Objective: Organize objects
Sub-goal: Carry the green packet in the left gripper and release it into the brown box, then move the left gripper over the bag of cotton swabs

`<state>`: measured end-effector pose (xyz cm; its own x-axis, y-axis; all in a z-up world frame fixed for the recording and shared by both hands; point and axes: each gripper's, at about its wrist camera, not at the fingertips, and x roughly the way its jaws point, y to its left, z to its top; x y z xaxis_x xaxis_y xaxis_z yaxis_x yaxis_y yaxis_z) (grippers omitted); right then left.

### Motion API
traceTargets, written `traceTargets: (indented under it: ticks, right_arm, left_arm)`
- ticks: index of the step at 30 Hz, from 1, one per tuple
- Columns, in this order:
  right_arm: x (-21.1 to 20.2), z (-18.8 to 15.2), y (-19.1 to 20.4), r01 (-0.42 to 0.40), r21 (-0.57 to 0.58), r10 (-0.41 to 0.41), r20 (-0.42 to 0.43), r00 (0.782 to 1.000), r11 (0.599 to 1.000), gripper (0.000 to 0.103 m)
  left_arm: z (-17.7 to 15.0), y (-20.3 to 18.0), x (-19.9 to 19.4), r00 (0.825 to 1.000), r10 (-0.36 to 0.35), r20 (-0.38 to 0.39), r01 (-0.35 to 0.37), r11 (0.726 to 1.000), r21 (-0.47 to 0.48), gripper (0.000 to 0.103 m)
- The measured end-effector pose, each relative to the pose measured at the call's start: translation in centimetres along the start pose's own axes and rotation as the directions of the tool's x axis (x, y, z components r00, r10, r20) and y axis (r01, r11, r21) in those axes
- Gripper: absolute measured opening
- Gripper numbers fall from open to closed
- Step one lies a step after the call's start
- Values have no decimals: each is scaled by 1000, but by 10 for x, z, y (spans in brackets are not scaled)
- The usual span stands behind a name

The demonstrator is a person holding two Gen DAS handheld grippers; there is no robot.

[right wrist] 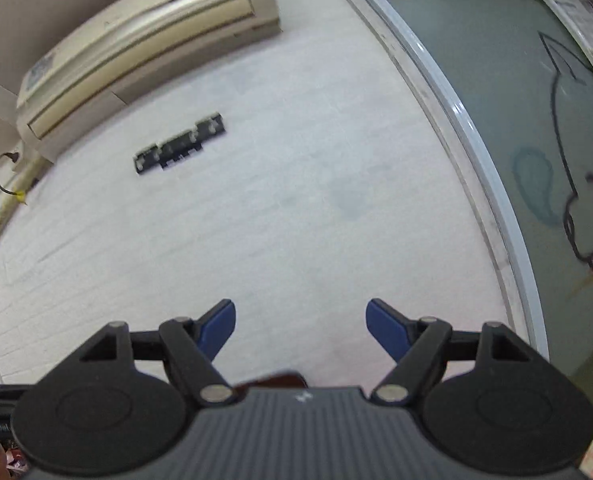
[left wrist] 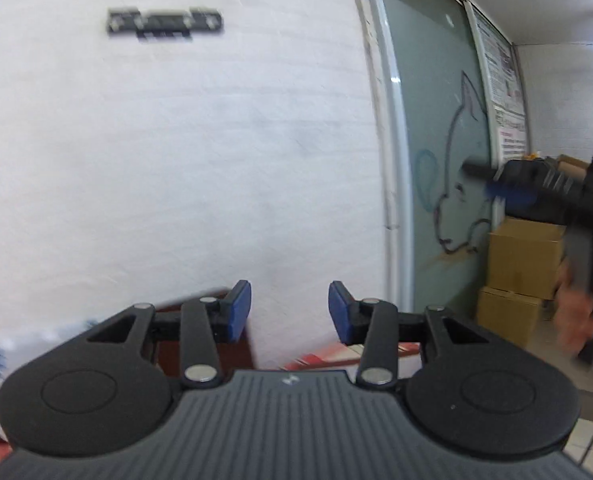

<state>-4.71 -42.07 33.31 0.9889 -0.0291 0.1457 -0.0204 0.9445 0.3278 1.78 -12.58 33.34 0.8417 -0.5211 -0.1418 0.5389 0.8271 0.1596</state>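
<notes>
**Both grippers up at the wall, nothing in hand**

A white brick wall (left wrist: 176, 140) filled both views. The left gripper (left wrist: 290, 310) showed its blue pads parted, with nothing between them. The right gripper (right wrist: 300, 330) stood wider apart, equally empty. Beyond them hung a small black bracket (right wrist: 180, 146), and above it an air conditioner (right wrist: 144, 40). A glass panel (right wrist: 536, 100) with a drawn outline stood to the right, cardboard boxes (left wrist: 524, 256) stacked past it. No objects to organize could be made out.
</notes>
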Motion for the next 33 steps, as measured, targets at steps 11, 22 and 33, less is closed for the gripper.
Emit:
traceTargets:
  ticks: [11, 22, 33]
  right_arm:
    - [41, -125, 84, -193, -139, 163, -203, 966, 971, 79]
    - [102, -401, 109, -285, -125, 133, -665, 735, 951, 66]
    - [112, -429, 120, -297, -40, 163, -765, 623, 954, 35]
  left_arm:
    - [-110, 117, -3, 939, 231, -254, -272, 952, -141, 51]
    - [-303, 150, 51, 779, 56, -625, -412, 797, -442, 50]
    - [-330, 158, 55, 766, 3, -642, -407, 775, -483, 51]
